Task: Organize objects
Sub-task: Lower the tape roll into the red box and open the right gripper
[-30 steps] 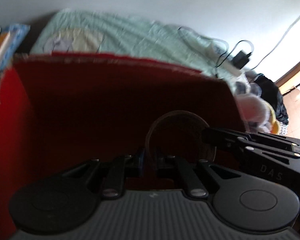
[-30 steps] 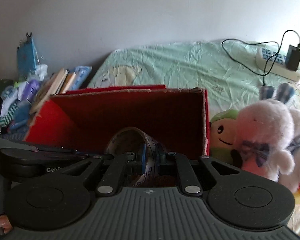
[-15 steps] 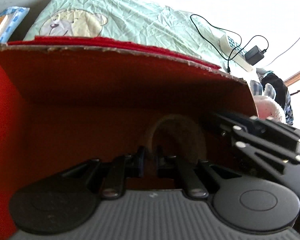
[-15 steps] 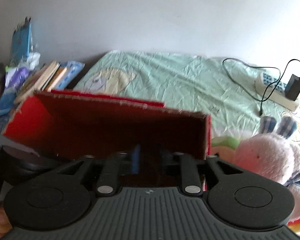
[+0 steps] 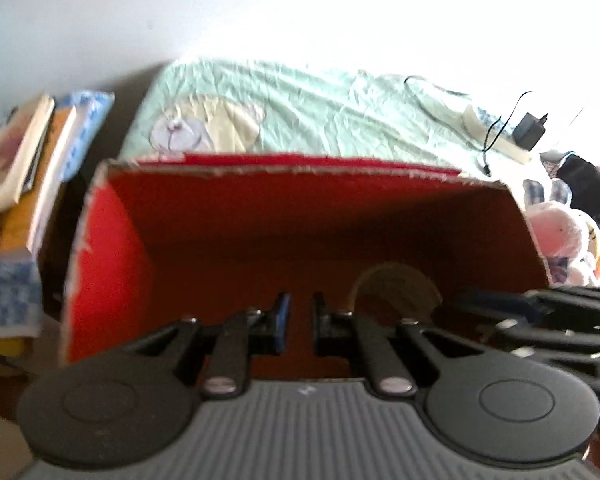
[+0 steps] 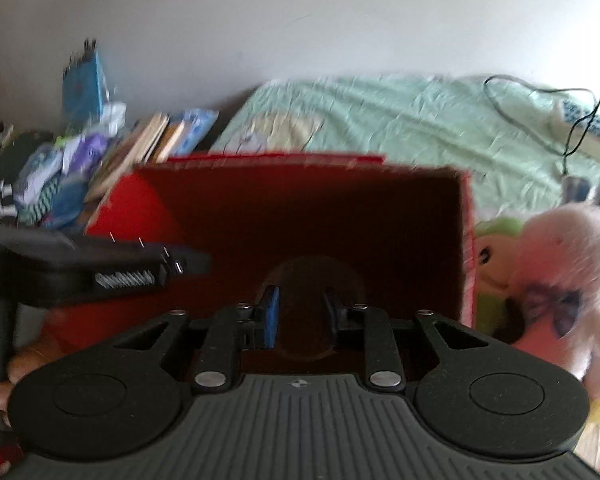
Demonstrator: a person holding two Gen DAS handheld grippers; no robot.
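Both claws hang parted over the open red box on the bed.

The left claw [image 5: 300,322] has its jaws apart with nothing between them, above the red box [image 5: 112,272]. A round roll of tape [image 5: 396,290] lies inside the box toward its right wall, apart from the left claw's fingers. The right claw [image 6: 300,316] is also open and empty, with the roll lying low in the dark of the box just beyond its fingertips [image 6: 270,308]. The box sits on a pale green bedsheet [image 6: 400,128]. A pink plush rabbit [image 6: 556,272] lies just beside the box's right wall; stacked books [image 5: 24,168] stand left of it.
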